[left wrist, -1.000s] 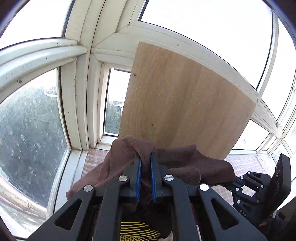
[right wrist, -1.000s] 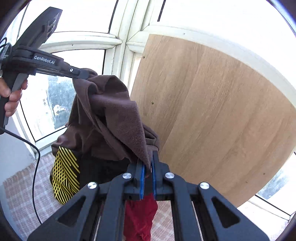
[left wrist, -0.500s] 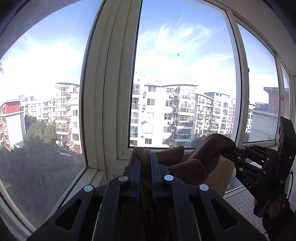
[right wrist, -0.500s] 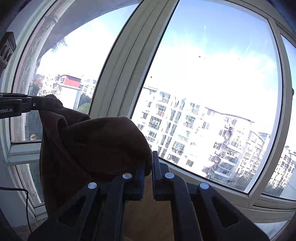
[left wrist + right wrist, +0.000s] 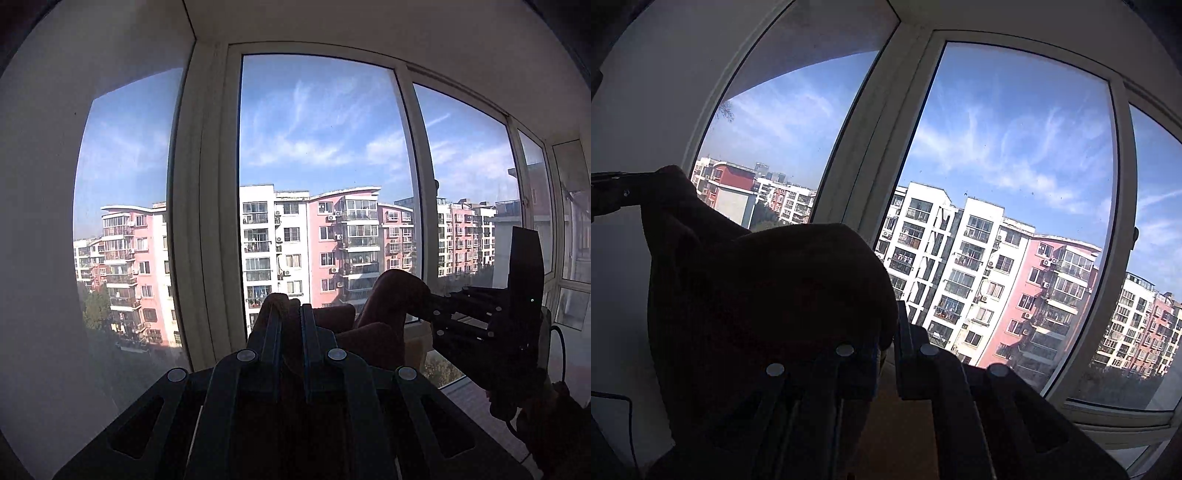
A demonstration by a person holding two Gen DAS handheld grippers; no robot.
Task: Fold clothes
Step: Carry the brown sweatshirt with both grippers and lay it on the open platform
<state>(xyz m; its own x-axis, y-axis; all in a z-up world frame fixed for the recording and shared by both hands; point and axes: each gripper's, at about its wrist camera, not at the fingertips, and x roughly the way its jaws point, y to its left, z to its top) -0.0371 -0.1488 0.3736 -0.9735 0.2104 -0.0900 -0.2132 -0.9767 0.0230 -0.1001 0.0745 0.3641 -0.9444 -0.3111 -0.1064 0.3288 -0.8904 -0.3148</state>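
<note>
Holding the brown garment [image 5: 384, 306] up in front of the window [image 5: 325, 177], you have both grippers raised level with the apartment blocks [image 5: 332, 243] outside. Your left gripper [image 5: 291, 314] has its jaws clamped together on a bunched edge of the cloth. Your right gripper [image 5: 886, 332] has its jaws pressed on another part, the fabric heaped over the left finger and hanging down in shadow. In the left wrist view the right gripper sits to the right, the cloth bridging the two.
</note>
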